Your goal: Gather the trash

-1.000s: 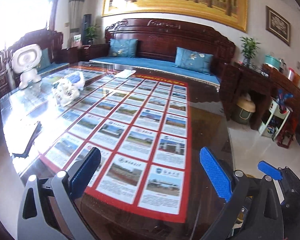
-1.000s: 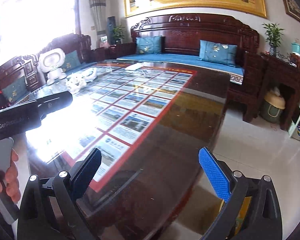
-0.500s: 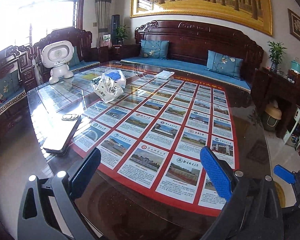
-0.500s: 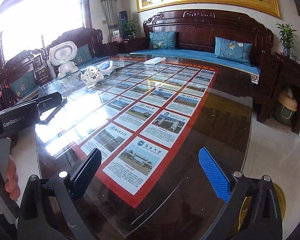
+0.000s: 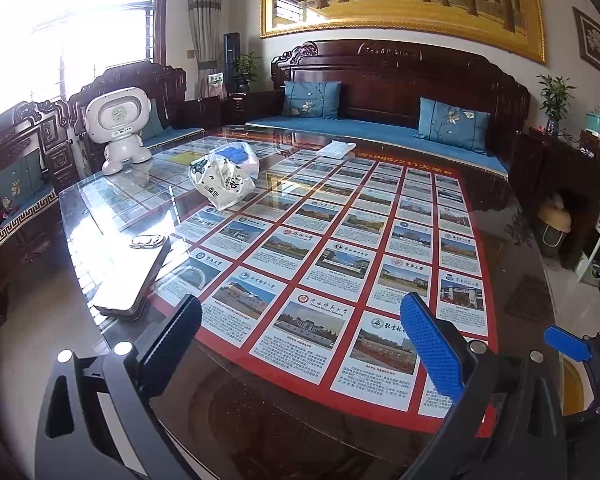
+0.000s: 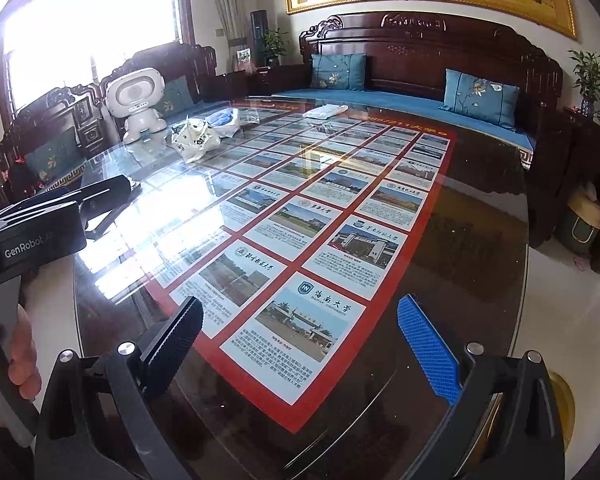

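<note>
Over the last second both views have been swung left and raised, so that the crumpled white plastic bag [image 5: 223,181] on the far left of the glass surface [image 5: 496,240], near the white robot toy [image 5: 120,128], is now framed squarely. A second bag with blue contents [image 5: 238,154] lies just behind it, and a phone [image 5: 134,280] rests near left. The left tongs [image 5: 300,344] and right tongs [image 6: 300,340] are spread wide, with nothing held. A reach toward the bags is judged likely.

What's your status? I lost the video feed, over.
Both grippers open, empty: left gripper, right gripper. White plastic bag lies far across the glass table. Phone near left edge; path looks clear.
</note>
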